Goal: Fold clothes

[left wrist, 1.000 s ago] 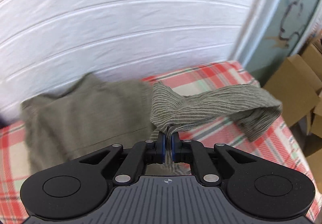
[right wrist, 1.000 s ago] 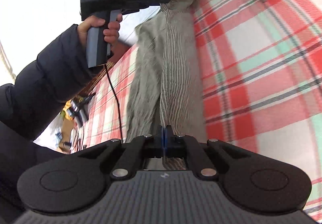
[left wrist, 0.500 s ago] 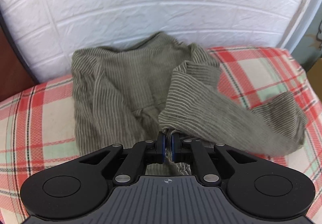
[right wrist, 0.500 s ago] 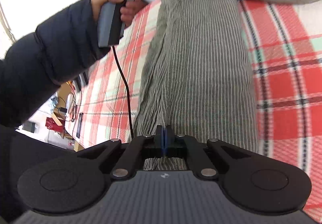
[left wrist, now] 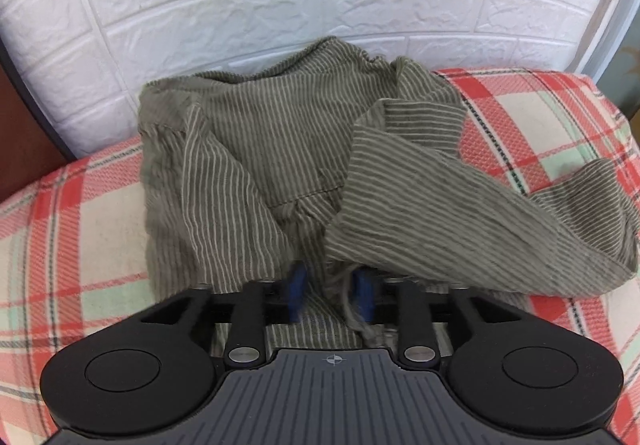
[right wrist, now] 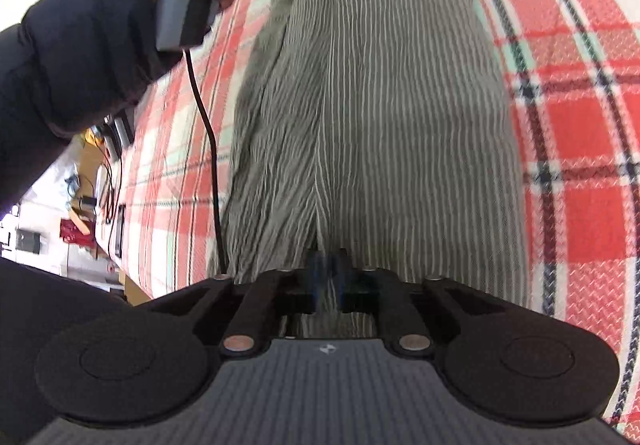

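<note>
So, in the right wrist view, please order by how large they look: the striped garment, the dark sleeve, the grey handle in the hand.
1. striped garment, it fills the middle of the view
2. dark sleeve
3. grey handle
The garment lies nearest the camera, so true sizes stay unsure.

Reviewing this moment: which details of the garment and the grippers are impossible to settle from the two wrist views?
- Left wrist view: the striped garment drapes over the left gripper; pads stand apart, contact unclear.
- Right wrist view: the right gripper is motion-blurred, so its grip is uncertain.
- Right wrist view: the top edge cuts off the garment's far end.
- Both views: the garment's type and the plaid cover beneath it are hidden.
</note>
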A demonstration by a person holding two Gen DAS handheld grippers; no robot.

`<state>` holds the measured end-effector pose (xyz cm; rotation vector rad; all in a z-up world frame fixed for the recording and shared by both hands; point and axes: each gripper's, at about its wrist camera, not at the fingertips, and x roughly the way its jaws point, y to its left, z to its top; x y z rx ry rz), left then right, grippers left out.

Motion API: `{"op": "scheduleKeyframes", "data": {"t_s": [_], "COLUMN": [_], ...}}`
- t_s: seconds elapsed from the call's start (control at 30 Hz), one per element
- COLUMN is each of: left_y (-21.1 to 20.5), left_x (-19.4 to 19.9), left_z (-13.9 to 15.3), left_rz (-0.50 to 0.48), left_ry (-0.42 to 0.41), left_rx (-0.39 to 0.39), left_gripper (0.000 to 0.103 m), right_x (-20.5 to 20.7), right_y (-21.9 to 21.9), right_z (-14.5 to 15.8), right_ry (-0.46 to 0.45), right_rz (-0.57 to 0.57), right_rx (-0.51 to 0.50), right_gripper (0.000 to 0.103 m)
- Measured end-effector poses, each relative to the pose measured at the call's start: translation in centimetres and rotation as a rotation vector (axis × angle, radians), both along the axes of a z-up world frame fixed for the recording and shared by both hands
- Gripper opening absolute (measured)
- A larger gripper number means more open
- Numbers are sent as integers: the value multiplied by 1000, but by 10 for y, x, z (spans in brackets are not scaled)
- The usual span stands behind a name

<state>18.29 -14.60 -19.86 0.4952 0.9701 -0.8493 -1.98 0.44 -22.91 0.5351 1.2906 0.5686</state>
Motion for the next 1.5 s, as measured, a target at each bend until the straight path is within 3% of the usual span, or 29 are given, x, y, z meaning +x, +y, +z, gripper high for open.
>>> {"op": "scheduleKeyframes", "data": {"t_s": [0.07, 0.13, 0.17, 0.23, 0.37, 0.47, 0.63, 0.73, 0.97, 1.0, 1.13, 1.3, 1.5], "left_y": [3, 9, 13, 23, 55, 80, 103, 111, 108, 107, 102, 108, 108], "left_x": [0, 0, -1, -1, -11, -41, -110, -129, -132, -131, -134, -138, -141], "left_z": [4, 12, 18, 30, 61, 67, 29, 6, -8, -8, -4, 10, -4], "left_rz": [-10, -25, -33, -48, -62, -126, -232, -178, -90, -73, -57, -71, -92], "left_ry": [-3, -3, -5, -26, -36, 60, 216, 282, 399, 411, 398, 371, 399], "left_rx": [4, 6, 7, 8, -26, -52, 21, 48, -1, -9, -14, -44, 5], "left_gripper": [56, 66, 68, 74, 74, 74, 74, 71, 62, 56, 45, 45, 45], "right_x": [-2, -8, -12, -20, -41, -56, -74, -79, -82, -82, -82, -87, -85], "right_y": [1, -7, -13, -26, -63, -80, -79, -69, -68, -66, -63, -58, -56], "right_z": [3, 16, 24, 40, 54, 42, 16, 6, 4, 4, 4, 6, 2], "right_ry": [1, -27, -48, -87, -107, -60, 14, 33, 37, 37, 30, 21, 32], "right_rz": [15, -1, -15, -49, -150, -188, -199, -195, -197, -196, -192, -199, -204], "right_rx": [0, 3, 4, 2, -61, -109, -125, -122, -111, -109, -99, -90, -97], "right_gripper": [21, 42, 44, 44, 44, 44, 43, 43, 42, 42, 35, 35, 33]}}
